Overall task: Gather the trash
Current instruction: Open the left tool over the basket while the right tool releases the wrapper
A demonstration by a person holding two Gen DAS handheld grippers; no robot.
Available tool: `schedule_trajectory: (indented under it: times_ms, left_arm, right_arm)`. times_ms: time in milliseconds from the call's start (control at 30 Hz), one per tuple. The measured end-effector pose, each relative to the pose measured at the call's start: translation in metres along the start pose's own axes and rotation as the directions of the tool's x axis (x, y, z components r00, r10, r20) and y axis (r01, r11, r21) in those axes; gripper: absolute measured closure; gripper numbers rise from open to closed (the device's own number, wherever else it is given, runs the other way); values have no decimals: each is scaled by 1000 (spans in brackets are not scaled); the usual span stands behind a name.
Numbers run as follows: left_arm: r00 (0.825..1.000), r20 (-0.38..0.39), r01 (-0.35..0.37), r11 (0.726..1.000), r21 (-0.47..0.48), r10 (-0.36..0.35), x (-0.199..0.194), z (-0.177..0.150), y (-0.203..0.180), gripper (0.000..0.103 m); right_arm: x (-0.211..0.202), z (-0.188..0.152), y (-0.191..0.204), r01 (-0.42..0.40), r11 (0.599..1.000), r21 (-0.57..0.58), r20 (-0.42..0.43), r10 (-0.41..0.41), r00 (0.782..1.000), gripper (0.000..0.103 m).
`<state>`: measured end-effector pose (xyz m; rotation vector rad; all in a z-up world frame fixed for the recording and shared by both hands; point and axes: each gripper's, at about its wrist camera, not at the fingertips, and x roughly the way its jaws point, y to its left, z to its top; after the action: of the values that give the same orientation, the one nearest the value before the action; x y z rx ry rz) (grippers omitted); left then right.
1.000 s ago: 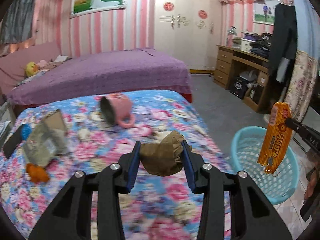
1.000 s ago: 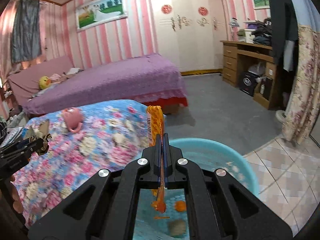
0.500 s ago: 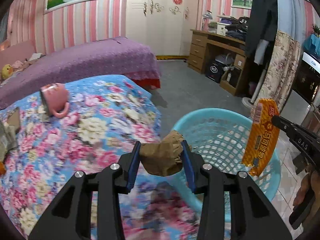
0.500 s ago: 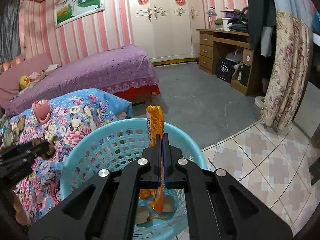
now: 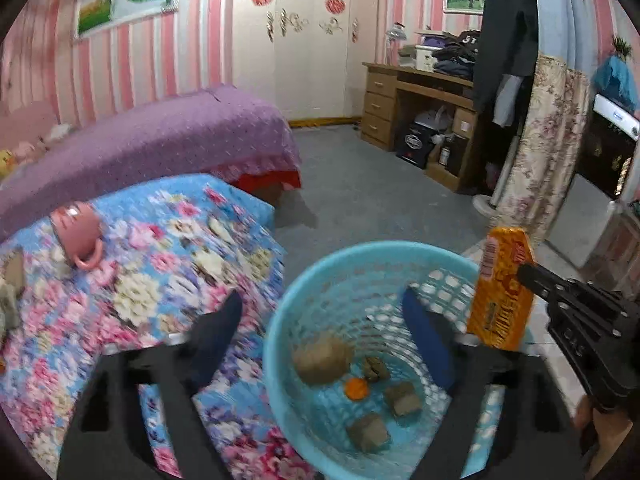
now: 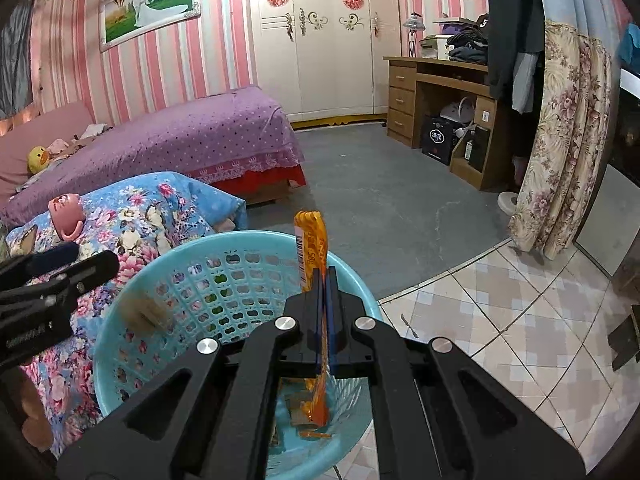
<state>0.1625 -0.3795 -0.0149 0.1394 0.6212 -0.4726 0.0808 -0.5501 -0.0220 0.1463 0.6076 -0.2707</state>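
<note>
A light blue plastic basket [image 5: 280, 312] [image 6: 352, 276] stands on the floor beside the floral table. My left gripper [image 5: 320, 320] is open over the basket's rim, and the brown crumpled paper [image 5: 322, 358] is inside the basket, blurred in the right wrist view [image 6: 142, 312]. Several other scraps and an orange piece [image 5: 356, 388] lie on the basket's bottom. My right gripper [image 6: 323, 276] is shut on an orange snack wrapper [image 6: 310, 244] [image 5: 502, 288] and holds it over the basket's right side.
The floral table [image 5: 152, 272] holds a tipped pink mug [image 5: 78, 226] [image 6: 64, 208] and a crumpled packet [image 5: 10, 280] at its left edge. A purple bed [image 6: 192, 136] lies behind, a wooden desk [image 6: 436, 84] and a floral curtain [image 6: 560, 140] to the right.
My left gripper moved right over the basket and opened; the brown paper dropped into the basket. My right gripper still holds the wrapper over the basket.
</note>
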Motion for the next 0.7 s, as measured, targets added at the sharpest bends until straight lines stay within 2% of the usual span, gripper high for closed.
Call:
schedule_trajectory:
  times_ms: [67, 233, 367, 600, 633, 700]
  left_arm:
    - [1000, -15, -13, 1000, -6, 13, 3, 1, 5, 20]
    - [997, -65, -56, 994, -90, 50, 4, -4, 42, 14]
    - [996, -62, -76, 988, -131, 68, -3, -9, 67, 12]
    - [994, -29, -109, 986, -125, 106, -17, -13, 82, 10]
    - [993, -26, -117, 986, -122, 115, -19, -13, 83, 10]
    - [991, -20, -131, 984, -124, 130, -23, -14, 88, 10]
  right_arm:
    - [-1, 1, 0, 3, 1000, 0, 4, -3, 1000, 100]
    - [-2, 0, -4, 12, 1000, 11, 14, -13, 1000, 100]
    - [1, -1, -1, 14, 1000, 5, 6, -14, 1000, 100]
    - [12, 1, 22, 18, 999, -39, -13, -19, 1000, 99]
    - [14, 2, 24, 23, 999, -41, -15, -24, 1000, 95]
    - [14, 3, 27, 36, 999, -38, -11, -36, 999, 75]
